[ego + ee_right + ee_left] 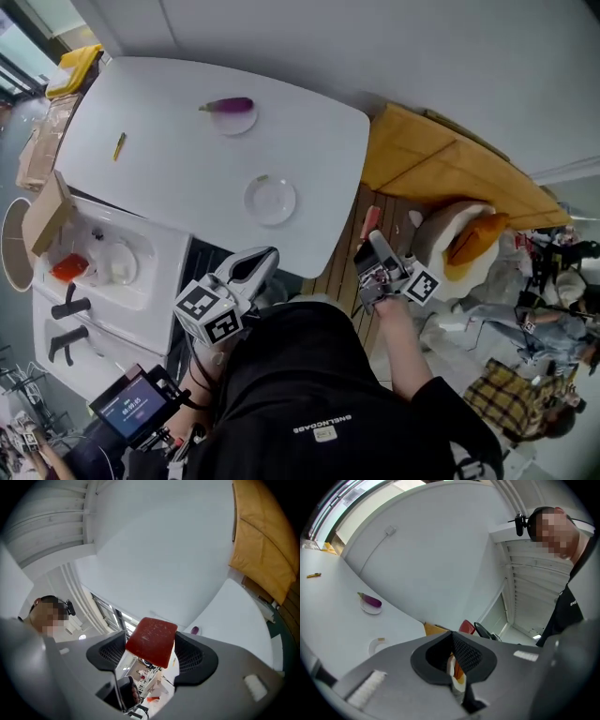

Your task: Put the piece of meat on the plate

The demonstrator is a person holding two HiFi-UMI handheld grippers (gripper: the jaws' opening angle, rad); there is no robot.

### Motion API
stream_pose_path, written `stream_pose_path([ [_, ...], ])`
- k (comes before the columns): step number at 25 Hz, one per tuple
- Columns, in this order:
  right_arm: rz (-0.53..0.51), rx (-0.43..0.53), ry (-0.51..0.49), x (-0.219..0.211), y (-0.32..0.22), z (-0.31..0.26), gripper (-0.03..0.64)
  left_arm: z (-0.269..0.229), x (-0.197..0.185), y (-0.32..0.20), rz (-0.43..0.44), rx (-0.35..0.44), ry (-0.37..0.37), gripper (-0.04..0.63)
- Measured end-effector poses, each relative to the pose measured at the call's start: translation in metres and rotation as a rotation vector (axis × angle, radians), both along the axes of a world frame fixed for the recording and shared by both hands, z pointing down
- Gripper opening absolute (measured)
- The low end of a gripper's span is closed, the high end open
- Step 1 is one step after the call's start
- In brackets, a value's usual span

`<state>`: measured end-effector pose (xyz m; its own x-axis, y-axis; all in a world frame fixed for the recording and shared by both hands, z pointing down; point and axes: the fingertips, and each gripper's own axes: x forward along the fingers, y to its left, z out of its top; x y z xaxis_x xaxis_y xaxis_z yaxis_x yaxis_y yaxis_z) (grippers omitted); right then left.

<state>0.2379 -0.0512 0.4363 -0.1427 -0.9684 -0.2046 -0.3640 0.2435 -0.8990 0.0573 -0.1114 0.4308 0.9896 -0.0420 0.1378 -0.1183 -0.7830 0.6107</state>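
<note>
While the right gripper [373, 234] [150, 649] has its fingers clamped on the piece of meat [370, 221] [151, 639], the left gripper [257, 263] [453, 640] carries nothing I can name.

Right: fingers part-open, with a flat dark-red slab pinched between the pads and sticking out past the tips. In the head view the meat sits off the tabletop [169, 173], past its near-right edge and above wooden slats. It is not on any plate.

Left: fingers brought together, pads meeting at the tips. A white-and-orange sliver shows in the slit behind them; can't tell what it is. This gripper hangs just off the tabletop's near edge, marker cube [212, 314] toward the person.

Plate [270, 201] [374, 647]: white, on the tabletop near the near edge, between the two grippers in the head view. It is clear of both, with nothing on its middle.

Second plate [236, 123] [370, 609] is farther back on the tabletop, with a purple eggplant [231, 105] [371, 601] lying across it. Small yellow item [119, 145] [314, 575] lies on the tabletop's left side, well apart from both plates.

White sink unit [141, 281] stands just left of the tabletop.
</note>
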Motion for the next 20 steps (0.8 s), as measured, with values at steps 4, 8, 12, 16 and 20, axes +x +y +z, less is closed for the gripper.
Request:
stream_pose_path([
  [4, -0.056, -0.028, 0.024, -0.004, -0.03, 0.013, 0.327, 0.009, -0.005, -0.008, -0.033, -0.004, -0.03, 0.014],
  [8, -0.119, -0.045, 0.03, -0.018, -0.059, 0.022, 0.327, 0.019, -0.012, -0.015, -0.058, -0.007, -0.058, 0.015],
  [12, -0.183, -0.076, 0.05, -0.035, -0.083, 0.037, 0.327, 0.028, -0.021, -0.02, -0.085, 0.0, -0.073, 0.015],
  [16, -0.245, -0.119, 0.089, -0.049, -0.104, 0.057, 0.327, 0.04, -0.032, -0.028, -0.126, -0.012, -0.088, 0.015],
  [20, -0.306, -0.167, 0.113, -0.064, -0.128, 0.08, 0.325, 0.051, -0.044, -0.037, -0.187, -0.039, -0.098, 0.015],
])
